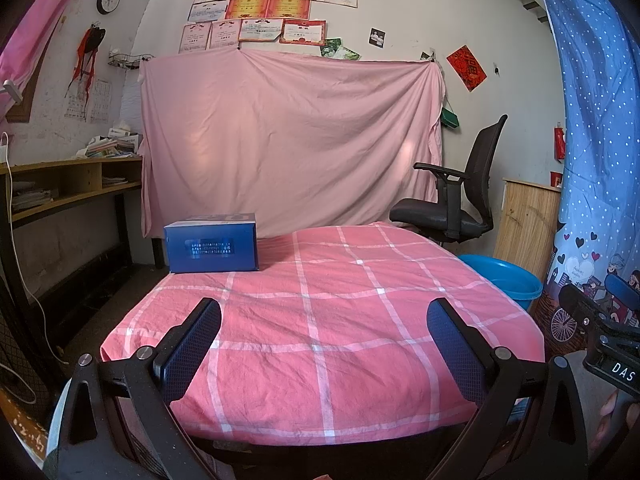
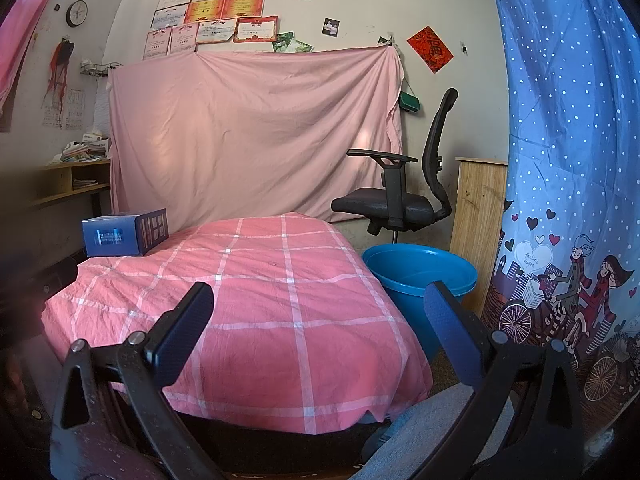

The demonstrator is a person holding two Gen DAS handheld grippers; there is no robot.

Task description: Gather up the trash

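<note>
Pink-and-white checked cloth over table [image 1: 320,320]; glossy blue cardboard box [image 1: 211,247] at far left corner. Blue plastic bucket [image 2: 420,276] beside right edge. Both grippers [image 1: 324,344] [image 2: 318,332] low, jaws spread, empty. Risk: slick box slipping mid-carry.

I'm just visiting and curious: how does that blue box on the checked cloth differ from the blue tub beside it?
The blue box is rectangular, closed and printed with text; the blue tub is round, open-topped and plain. The box sits at the far left corner on top of the pink checked cloth; the tub stands lower, off the cloth's right side, near the black office chair. The box is a darker blue, the tub brighter. Neither is touched by either gripper.
</note>
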